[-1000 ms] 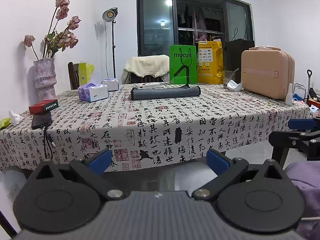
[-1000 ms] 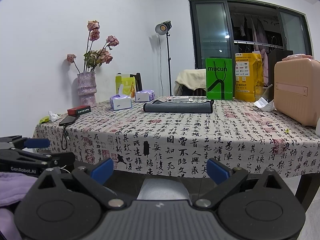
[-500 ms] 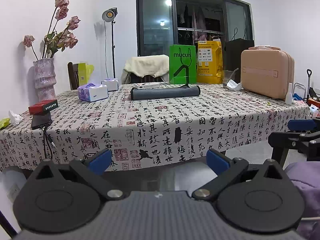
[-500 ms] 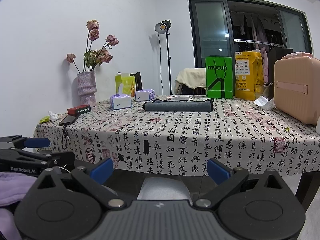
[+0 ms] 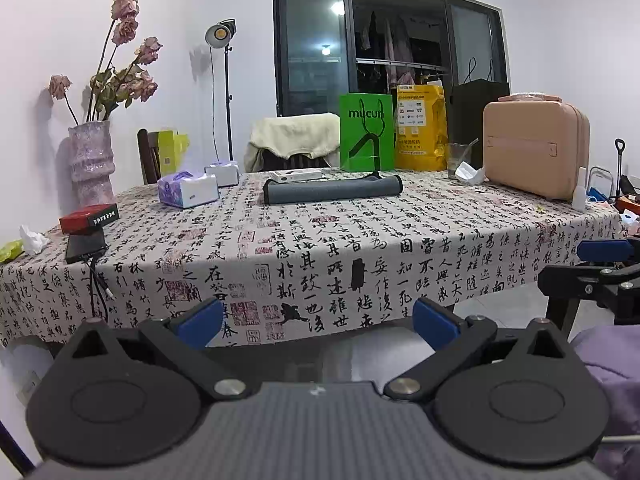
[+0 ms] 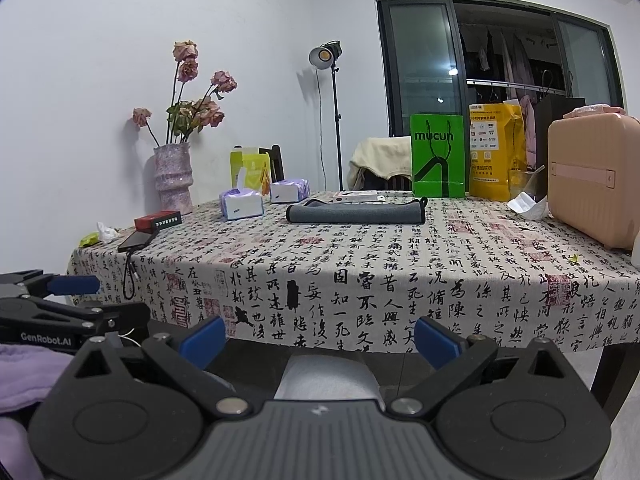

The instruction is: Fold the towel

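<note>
I hold my left tool point(image 5: 318, 322) and right tool point(image 6: 318, 336) low before the tabletop point(image 5: 360, 236), both spread wide and empty. The purple towel point(image 6: 24, 372) lies bunched below the tabletop's edge, between the two tools, touched by neither.

The purple towel point(image 5: 612, 364) is cut off by the frame edge right of the left gripper point(image 5: 318, 322), its shape unreadable.
</note>
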Demonstrator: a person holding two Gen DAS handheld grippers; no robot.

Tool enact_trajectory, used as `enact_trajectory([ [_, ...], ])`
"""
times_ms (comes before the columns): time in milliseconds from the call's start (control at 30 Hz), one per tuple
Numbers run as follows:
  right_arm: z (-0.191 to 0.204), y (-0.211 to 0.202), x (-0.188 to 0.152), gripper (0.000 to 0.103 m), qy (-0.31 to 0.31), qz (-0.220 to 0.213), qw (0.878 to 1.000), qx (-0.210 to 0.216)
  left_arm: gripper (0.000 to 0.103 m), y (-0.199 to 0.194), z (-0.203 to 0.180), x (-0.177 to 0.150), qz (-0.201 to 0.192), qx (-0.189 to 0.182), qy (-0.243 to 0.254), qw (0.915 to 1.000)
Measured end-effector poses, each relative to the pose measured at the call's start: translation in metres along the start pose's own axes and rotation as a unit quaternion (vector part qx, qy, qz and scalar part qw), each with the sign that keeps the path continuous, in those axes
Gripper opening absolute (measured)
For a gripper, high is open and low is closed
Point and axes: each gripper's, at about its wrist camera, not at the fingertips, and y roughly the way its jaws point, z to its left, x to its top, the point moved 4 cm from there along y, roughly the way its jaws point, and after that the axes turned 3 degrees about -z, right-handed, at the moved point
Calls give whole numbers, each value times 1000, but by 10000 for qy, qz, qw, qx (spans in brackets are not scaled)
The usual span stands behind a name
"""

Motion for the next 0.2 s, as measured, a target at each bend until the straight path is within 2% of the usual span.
enact_trajectory([
  [200,0,0,1,101,-9,-14,10000,9,103,0,-1,0,-62,-39,1,10000],
])
